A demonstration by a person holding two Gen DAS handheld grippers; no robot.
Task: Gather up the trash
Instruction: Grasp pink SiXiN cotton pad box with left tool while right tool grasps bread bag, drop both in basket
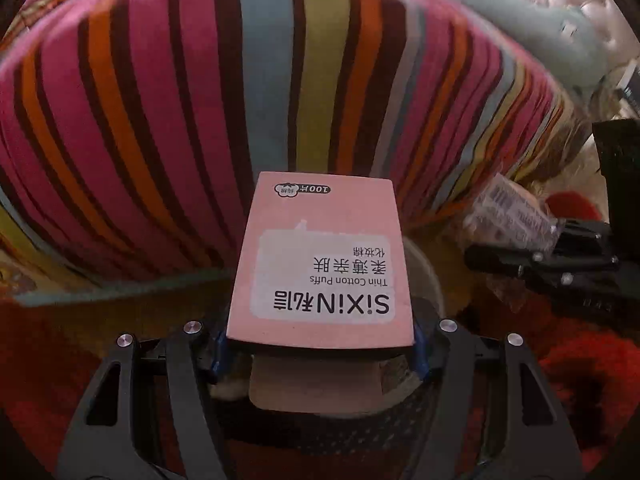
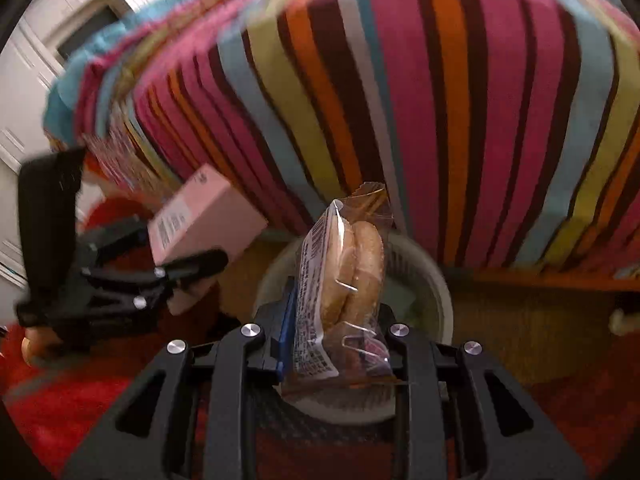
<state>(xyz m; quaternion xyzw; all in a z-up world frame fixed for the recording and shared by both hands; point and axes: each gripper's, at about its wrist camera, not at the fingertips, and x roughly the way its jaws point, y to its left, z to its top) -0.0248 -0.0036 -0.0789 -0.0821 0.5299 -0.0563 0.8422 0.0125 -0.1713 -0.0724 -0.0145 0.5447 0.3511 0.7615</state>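
My left gripper [image 1: 320, 348] is shut on a pink cotton-puff box [image 1: 320, 260], which sticks out forward between the jaws with its label upside down. The same pink box [image 2: 204, 216] and the left gripper [image 2: 184, 272] show at the left of the right wrist view. My right gripper [image 2: 340, 336] is shut on a clear snack packet [image 2: 344, 280] holding two round biscuits, standing upright. That packet [image 1: 508, 212] and the right gripper [image 1: 540, 260] appear at the right of the left wrist view. A white round bin [image 2: 424, 276] lies just below and beyond the packet; a sliver of the bin [image 1: 424, 276] shows behind the box.
A striped sheet in pink, orange, blue and yellow [image 1: 200, 120] covers a bed edge that fills the background, and the same sheet [image 2: 460, 120] hangs ahead in the right view. Red carpet [image 2: 60, 400] covers the floor. White cabinet doors [image 2: 48, 20] stand at the far left.
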